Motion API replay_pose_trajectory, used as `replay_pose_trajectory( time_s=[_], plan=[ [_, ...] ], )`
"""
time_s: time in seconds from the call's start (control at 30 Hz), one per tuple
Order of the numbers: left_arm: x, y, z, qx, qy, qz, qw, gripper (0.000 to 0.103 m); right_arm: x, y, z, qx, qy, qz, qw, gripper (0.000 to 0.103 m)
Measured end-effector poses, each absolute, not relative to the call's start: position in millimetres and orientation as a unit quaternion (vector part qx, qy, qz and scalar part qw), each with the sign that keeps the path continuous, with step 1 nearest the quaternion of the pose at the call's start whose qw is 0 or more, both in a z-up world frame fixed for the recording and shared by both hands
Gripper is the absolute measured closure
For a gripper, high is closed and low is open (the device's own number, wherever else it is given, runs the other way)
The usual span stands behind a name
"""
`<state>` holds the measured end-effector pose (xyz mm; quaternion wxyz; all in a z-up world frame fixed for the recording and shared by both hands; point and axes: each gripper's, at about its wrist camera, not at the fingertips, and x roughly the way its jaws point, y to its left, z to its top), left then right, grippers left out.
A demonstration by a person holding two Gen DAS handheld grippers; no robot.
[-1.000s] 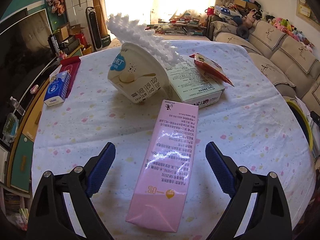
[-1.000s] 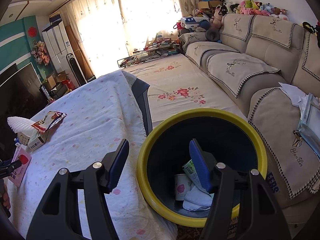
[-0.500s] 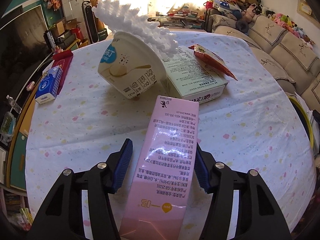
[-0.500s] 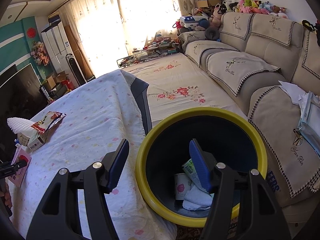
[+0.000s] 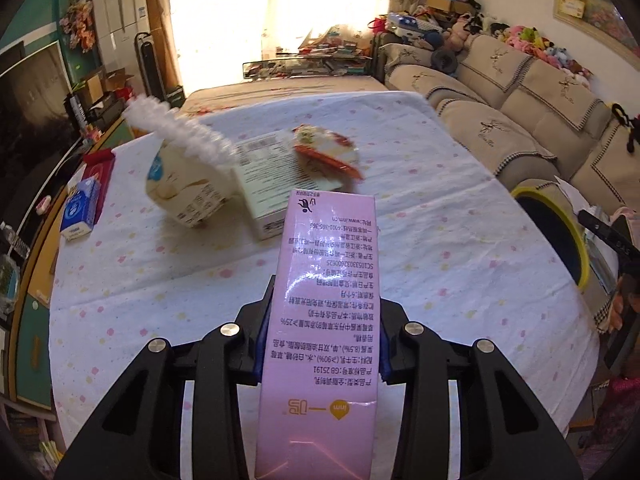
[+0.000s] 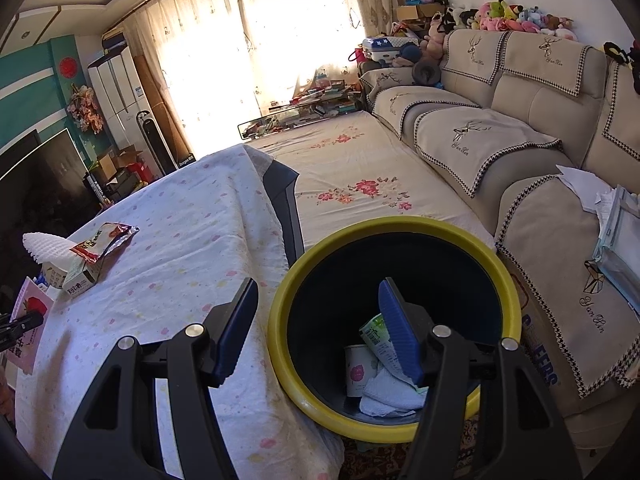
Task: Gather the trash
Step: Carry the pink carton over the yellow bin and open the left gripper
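Observation:
My left gripper is shut on a pink milk carton and holds it lifted above the table. Behind it on the table lie a white yogurt cup, white foam netting, a pale box and a red snack wrapper. My right gripper is open and empty over the yellow-rimmed black trash bin, which holds a cup, a carton and tissue. The bin also shows in the left wrist view. The pink carton shows at the left edge of the right wrist view.
The table has a dotted white cloth. A blue tissue pack and a red packet lie at its left edge. A beige sofa runs along the right, with papers on it. A TV stands left.
My left gripper has closed on the pink carton and lifted it off the table, tilting the view up. My right gripper has stayed open over the bin.

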<state>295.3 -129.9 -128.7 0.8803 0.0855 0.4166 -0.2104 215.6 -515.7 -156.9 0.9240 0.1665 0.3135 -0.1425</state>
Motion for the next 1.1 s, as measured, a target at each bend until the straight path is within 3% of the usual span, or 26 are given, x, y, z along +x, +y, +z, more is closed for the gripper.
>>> replay_pose_trajectory(
  time_s=[0.57, 0.9, 0.97, 1.0, 1.1],
  plan=[
    [250.0, -407.4, -120.1, 0.169, 0.392, -0.423, 0.799, 0.064, 145.2, -585.1, -152.0, 0.159, 0.294, -0.22, 0.916, 0.043],
    [267.3, -495.8, -158.8, 0.193, 0.423, -0.433, 0.772, 0.063, 125.5, -622.7, -168.3, 0.176, 0.303, -0.253, 0.902, 0.043],
    [269.6, -503.3, -161.5, 0.193, 0.424, -0.43, 0.774, 0.046, 124.8, -625.2, -170.7, 0.179, 0.304, -0.255, 0.9, 0.043],
    [270.5, -504.3, -161.0, 0.191, 0.42, -0.426, 0.778, 0.029, 124.9, -626.0, -171.6, 0.18, 0.305, -0.255, 0.9, 0.043],
    [271.4, -498.9, -150.3, 0.179, 0.406, -0.426, 0.788, 0.025, 127.4, -624.3, -172.7, 0.18, 0.308, -0.253, 0.899, 0.043]
  ],
)
